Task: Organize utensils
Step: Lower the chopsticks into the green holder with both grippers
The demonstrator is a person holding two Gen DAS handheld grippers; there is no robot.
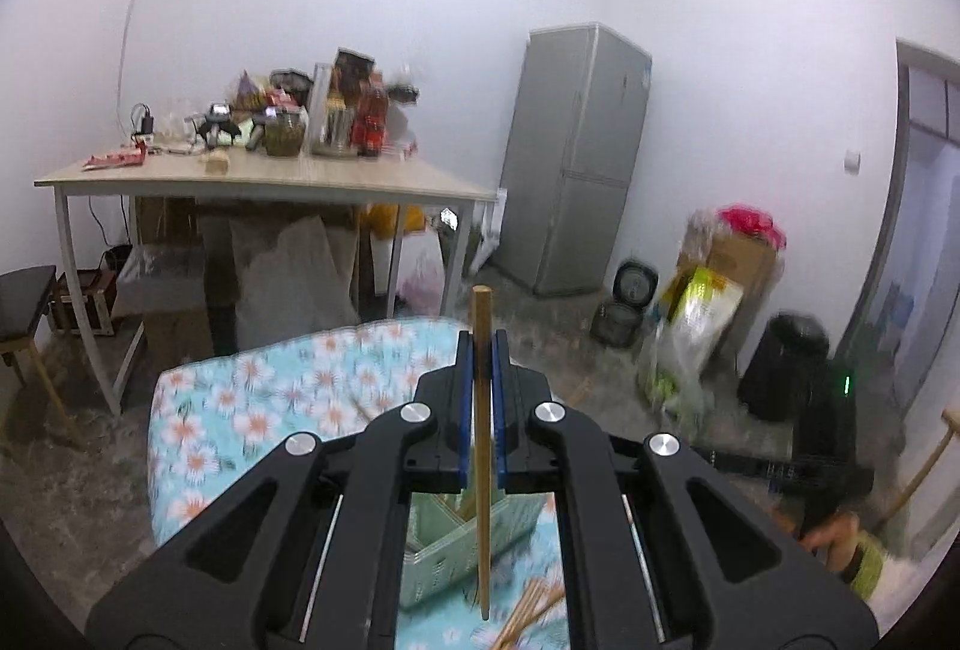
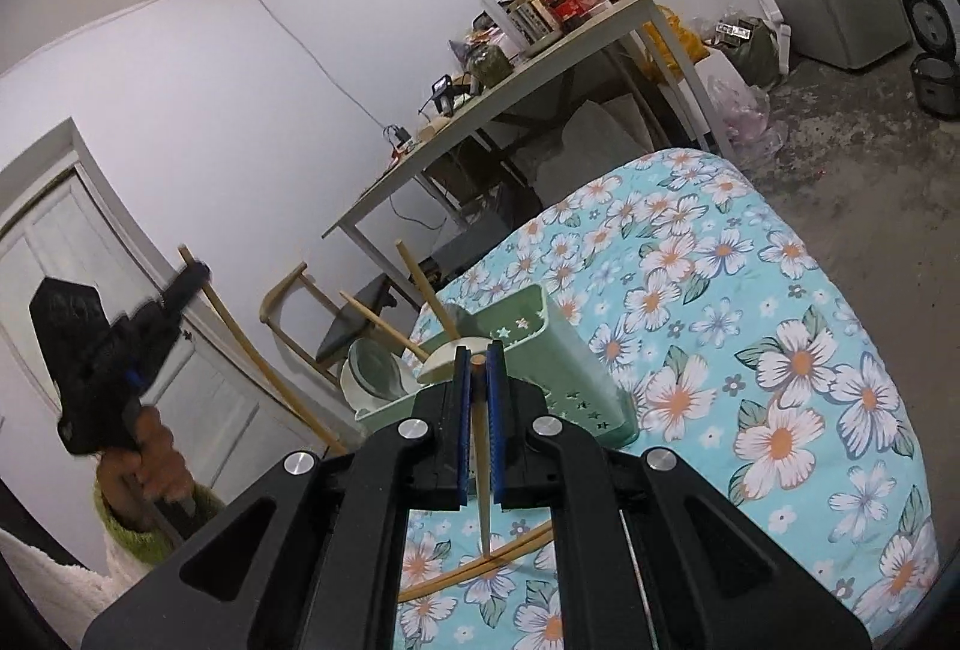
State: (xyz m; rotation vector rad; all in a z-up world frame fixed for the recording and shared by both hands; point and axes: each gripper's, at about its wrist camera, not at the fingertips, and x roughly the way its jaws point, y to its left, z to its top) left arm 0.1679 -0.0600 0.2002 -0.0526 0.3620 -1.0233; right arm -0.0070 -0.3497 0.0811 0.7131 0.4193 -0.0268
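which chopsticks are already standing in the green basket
The two chopsticks leaning out of the green basket. The others are each clamped in a claw or lie flat on the floral cloth.

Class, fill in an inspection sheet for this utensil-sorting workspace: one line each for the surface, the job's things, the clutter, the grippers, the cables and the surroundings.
Surface: floral cloth, blue with white flowers, covers the work surface.
Job's things: green basket on the cloth holds bowls and two leaning chopsticks; loose chopsticks lie on the cloth near the camera.
Clutter: nothing seen on the cloth beyond the job's things.
Grippers: left gripper shut on a chopstick; right gripper shut on another chopstick.
Cables: a dark cable hangs under the wooden table; a thin line runs up the wall.
Surroundings: table crowded with bottles and jars, grey fridge, boxes and bags on a bare floor, a white door.
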